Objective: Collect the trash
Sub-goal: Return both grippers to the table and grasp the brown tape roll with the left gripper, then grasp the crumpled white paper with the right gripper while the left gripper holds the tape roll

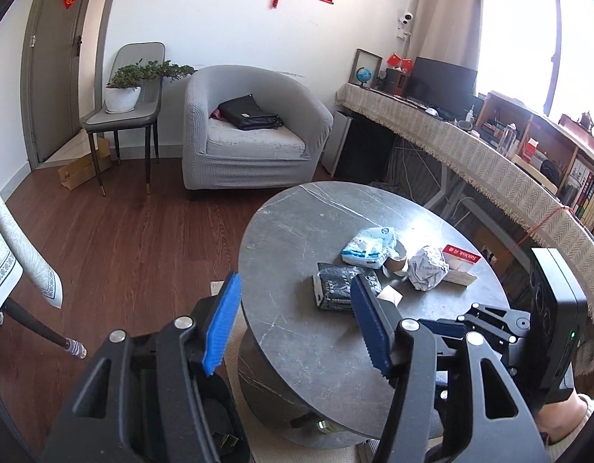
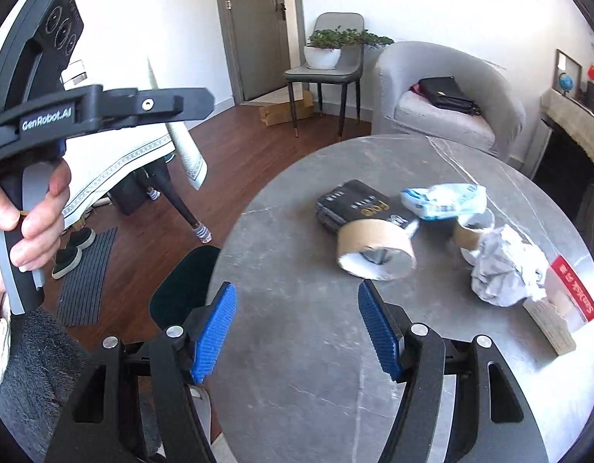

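Note:
Trash lies on the round grey table (image 1: 297, 239) (image 2: 297, 347): a black packet (image 1: 331, 283) (image 2: 351, 202), a blue-white wrapper (image 1: 368, 247) (image 2: 443, 198), a large cardboard tape roll (image 2: 376, 249), a smaller roll (image 1: 395, 260) (image 2: 470, 231), a crumpled paper ball (image 1: 426, 268) (image 2: 505, 270) and a red-labelled card pack (image 1: 461, 264) (image 2: 563, 308). My left gripper (image 1: 295, 326) is open and empty, above the table's near-left edge. My right gripper (image 2: 297, 328) is open and empty, just short of the large roll. The left gripper's body shows in the right wrist view (image 2: 46, 115).
A dark bin (image 1: 220, 420) (image 2: 181, 289) stands on the floor by the table's edge. A grey armchair (image 1: 250, 131) with a black bag, a chair with a potted plant (image 1: 123, 92), a cloth-covered desk (image 1: 470, 146) and a draped table (image 2: 135, 146) surround the area.

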{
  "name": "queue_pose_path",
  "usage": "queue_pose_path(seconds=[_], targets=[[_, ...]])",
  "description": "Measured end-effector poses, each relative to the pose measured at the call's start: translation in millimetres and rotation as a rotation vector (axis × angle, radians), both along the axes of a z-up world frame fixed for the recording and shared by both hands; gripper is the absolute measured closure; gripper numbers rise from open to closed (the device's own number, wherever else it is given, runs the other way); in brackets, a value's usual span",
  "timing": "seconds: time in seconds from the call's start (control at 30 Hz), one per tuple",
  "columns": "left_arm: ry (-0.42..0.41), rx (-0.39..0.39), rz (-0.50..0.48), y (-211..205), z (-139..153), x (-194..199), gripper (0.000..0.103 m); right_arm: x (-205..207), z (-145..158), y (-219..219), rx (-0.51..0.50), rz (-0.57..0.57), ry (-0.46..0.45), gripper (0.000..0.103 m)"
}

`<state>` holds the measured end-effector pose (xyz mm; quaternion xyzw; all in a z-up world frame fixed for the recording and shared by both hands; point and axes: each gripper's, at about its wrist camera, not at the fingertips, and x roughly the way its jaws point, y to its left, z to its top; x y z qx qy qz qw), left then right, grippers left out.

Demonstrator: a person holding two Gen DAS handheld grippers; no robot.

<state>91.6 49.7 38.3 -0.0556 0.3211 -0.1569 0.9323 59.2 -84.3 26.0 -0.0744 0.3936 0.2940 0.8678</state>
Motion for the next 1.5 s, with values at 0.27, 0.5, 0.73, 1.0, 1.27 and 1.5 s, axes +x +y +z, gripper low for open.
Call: queue_pose_path(seconds=[0.27, 0.5, 0.73, 1.0, 1.27, 1.5], targets=[[0.056, 0.083, -0.132, -53.7, -25.1, 9.9, 0.041, 6.8, -3.4, -59.5, 0.055, -0.134, 0.013, 0.036], [0.123, 0.126, -0.207, -90.3, -51.9, 23.6, 0.042, 5.4, -10.8, -80.3, 0.072, -0.164, 0.029, 0.036], [0.153, 0.13, -0.219, -105.1, -68.7, 40.4, 0.043, 5.8, -13.4, -100.8, 0.084, -0.188, 0.039, 0.036], [0.156, 0.153, -0.251, -124.4, -71.4, 42.9, 0.058, 5.4, -6.3, -137.2, 0.106, -0.246, 0.009, 0.036], [0.176, 0.141, -0.246, -132.2, -74.0, 48.2, 0.078, 9.3, 1.3, -168.2, 0.086, -0.308, -0.045, 0.035], [0.192, 0.097, -0.238, -129.6, -71.7, 48.3, 0.079, 9.0, 7.8, -160.9, 0.067, -0.231, -0.083, 0.034]])
